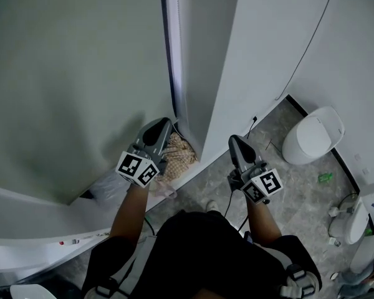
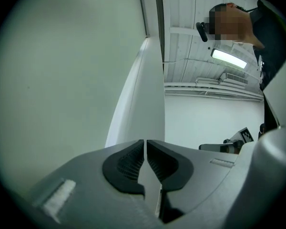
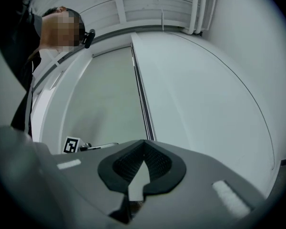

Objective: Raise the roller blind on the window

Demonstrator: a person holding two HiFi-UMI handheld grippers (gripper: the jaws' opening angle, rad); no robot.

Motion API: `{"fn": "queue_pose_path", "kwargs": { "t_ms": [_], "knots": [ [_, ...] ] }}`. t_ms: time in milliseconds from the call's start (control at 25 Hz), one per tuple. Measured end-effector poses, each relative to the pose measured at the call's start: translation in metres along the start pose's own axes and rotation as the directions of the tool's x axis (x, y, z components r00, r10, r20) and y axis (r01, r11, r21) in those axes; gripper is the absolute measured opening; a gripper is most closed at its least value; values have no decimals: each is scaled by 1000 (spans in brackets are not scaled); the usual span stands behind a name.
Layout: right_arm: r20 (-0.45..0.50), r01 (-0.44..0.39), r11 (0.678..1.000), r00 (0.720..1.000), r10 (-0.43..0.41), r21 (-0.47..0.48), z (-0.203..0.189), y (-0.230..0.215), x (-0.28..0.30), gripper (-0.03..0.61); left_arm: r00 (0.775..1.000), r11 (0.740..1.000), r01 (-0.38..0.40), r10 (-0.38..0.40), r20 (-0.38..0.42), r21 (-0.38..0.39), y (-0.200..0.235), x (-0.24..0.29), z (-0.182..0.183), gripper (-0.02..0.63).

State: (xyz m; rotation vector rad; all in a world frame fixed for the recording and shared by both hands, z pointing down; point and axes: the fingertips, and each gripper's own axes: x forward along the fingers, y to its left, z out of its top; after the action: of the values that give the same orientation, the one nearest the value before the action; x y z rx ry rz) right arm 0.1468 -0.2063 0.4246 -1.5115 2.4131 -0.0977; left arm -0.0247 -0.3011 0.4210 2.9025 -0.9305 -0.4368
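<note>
The grey-green roller blind (image 1: 75, 73) hangs down over the window and fills the left of the head view. A thin dark line (image 1: 169, 48) runs down its right edge; I cannot tell whether it is a cord. My left gripper (image 1: 162, 123) points at the blind's lower right corner. In the left gripper view its jaws (image 2: 146, 141) stand a narrow slit apart with nothing between them, and the blind (image 2: 62, 70) lies beyond. My right gripper (image 1: 235, 141) is held to the right, before the white wall panel (image 1: 249, 61). It is shut and empty (image 3: 144, 141), aimed at the blind's edge (image 3: 142, 99).
A patterned cloth bundle (image 1: 177, 154) lies on the floor below the left gripper. A white toilet (image 1: 311, 136) stands at the right, a small green item (image 1: 325, 177) near it. Another white fixture (image 1: 361, 223) is at the far right, and a white ledge (image 1: 25, 242) at the lower left.
</note>
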Motion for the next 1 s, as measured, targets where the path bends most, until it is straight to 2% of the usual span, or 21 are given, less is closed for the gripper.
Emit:
{"fn": "queue_pose_path", "kwargs": {
  "t_ms": [200,320,600,720,1000],
  "knots": [
    [36,-90,996,995,89,23,22,-14,26,-2,999,999,-45,45,21,-6,14,37,7,23],
    [29,-109,994,994,109,9,22,-28,33,-2,998,998,-64,64,19,1,28,60,8,57],
    [14,-114,993,993,114,5,15,-51,35,-2,997,997,-70,69,15,22,54,111,11,95],
    [9,-104,995,995,104,1,17,-56,34,-2,997,997,-71,71,23,16,62,126,14,132],
    [24,-76,997,997,77,-16,15,-61,33,-2,996,997,-6,13,88,-72,69,132,10,135]
  ]
}}
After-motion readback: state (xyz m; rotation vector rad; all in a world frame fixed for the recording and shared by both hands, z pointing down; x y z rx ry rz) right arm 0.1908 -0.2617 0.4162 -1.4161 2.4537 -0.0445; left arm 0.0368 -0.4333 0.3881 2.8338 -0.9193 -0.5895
